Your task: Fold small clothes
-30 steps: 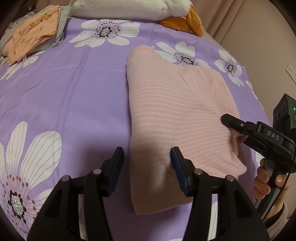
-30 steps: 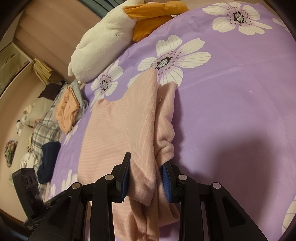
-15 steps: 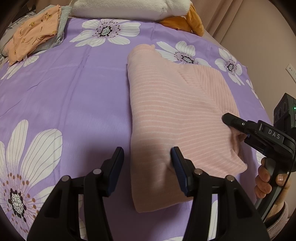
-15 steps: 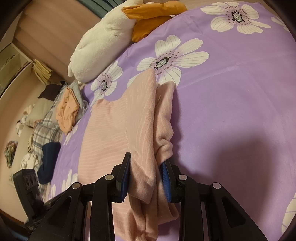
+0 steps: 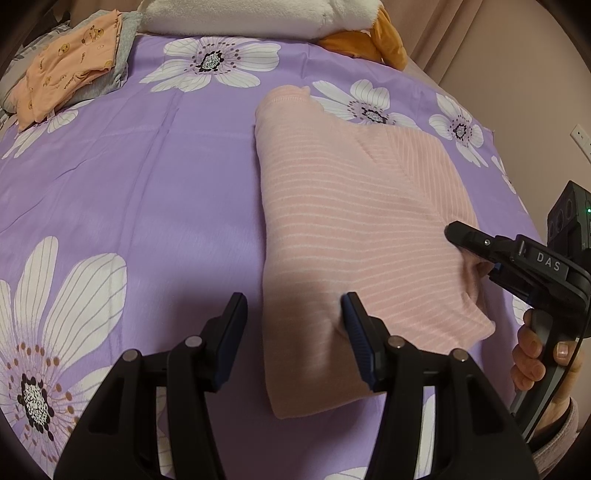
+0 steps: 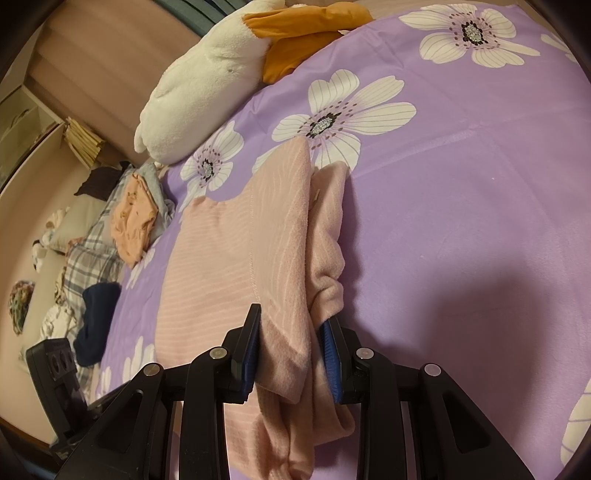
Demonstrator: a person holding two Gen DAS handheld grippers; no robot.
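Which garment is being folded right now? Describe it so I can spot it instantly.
On the purple floral bedsheet, look right of centre, below the white plush pillow. The pink, white-striped knit top lies there part-folded; unlike the orange printed cloth at the far left corner, the right tool clamps its edge.

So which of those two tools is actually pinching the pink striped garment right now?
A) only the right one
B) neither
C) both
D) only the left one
A: the right gripper has its jaws closed on a bunched edge of the pink striped garment, while the left gripper hangs with open jaws over the garment's near corner, gripping nothing.
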